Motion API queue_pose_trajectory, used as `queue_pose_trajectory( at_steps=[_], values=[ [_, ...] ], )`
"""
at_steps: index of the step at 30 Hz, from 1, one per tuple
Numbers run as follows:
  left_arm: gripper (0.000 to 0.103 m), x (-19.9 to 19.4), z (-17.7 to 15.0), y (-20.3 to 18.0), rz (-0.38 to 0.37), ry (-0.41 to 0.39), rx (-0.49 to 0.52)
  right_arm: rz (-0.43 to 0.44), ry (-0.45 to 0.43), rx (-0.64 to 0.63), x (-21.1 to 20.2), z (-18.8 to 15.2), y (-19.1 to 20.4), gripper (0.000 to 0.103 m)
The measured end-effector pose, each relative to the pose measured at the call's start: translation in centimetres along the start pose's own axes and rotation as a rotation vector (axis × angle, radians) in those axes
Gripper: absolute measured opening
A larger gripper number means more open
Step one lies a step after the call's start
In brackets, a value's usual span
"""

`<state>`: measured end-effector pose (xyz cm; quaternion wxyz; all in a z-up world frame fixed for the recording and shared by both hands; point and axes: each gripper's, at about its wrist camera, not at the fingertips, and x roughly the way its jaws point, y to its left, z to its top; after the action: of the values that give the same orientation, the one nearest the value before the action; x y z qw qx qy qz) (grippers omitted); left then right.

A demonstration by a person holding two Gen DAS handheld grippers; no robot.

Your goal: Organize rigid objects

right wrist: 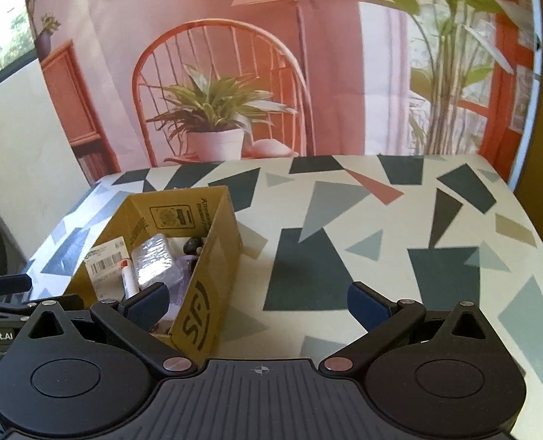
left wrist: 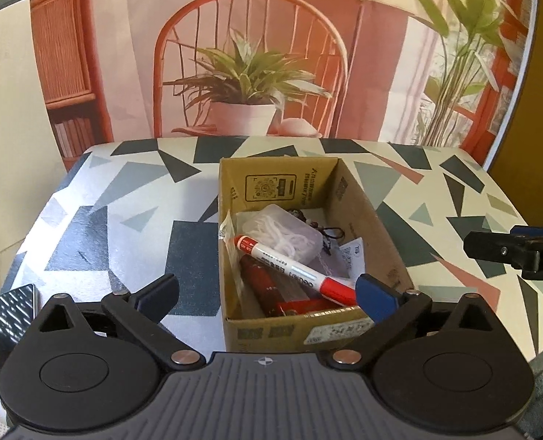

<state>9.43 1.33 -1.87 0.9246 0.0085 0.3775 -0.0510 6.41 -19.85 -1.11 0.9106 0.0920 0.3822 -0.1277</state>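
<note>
An open cardboard box (left wrist: 366,220) stands on the patterned table (left wrist: 132,201). In it lie a red and white marker (left wrist: 293,269), a clear plastic case of white cord (left wrist: 282,233), a red packet (left wrist: 271,289) and paper tags. My left gripper (left wrist: 267,293) is open and empty, its jaws spread over the box's near end. My right gripper (right wrist: 260,300) is open and empty, straddling the box's right wall (right wrist: 212,267), with the marker tip (right wrist: 126,269) and the plastic case (right wrist: 156,262) visible inside the box. The right gripper also shows at the right edge of the left wrist view (left wrist: 517,249).
A dark shiny object (left wrist: 14,311) lies at the table's near left edge. A printed backdrop with a chair and potted plant (left wrist: 245,84) hangs behind the table. The tabletop to the right of the box (right wrist: 399,242) carries only its pattern.
</note>
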Motion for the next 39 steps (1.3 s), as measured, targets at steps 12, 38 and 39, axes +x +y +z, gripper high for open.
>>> queue_pose_trajectory(
  at_steps=[12,38,39],
  values=[
    [0.103,-5.2,-1.1,-0.2,0.073,-0.009,0.008,-0.048,-0.033,0.019,-5.5,-2.4,0.0,0.103],
    [0.103,-8.2,-3.3,-1.0,0.114,-0.024,0.027,-0.117,-0.094,-0.008,-8.9,-5.7,2.0,0.103],
    [0.103,-8.2,-3.3,-1.0,0.116,-0.023,0.026,-0.12,-0.092,-0.009,-8.8,-5.8,2.0,0.103]
  ],
)
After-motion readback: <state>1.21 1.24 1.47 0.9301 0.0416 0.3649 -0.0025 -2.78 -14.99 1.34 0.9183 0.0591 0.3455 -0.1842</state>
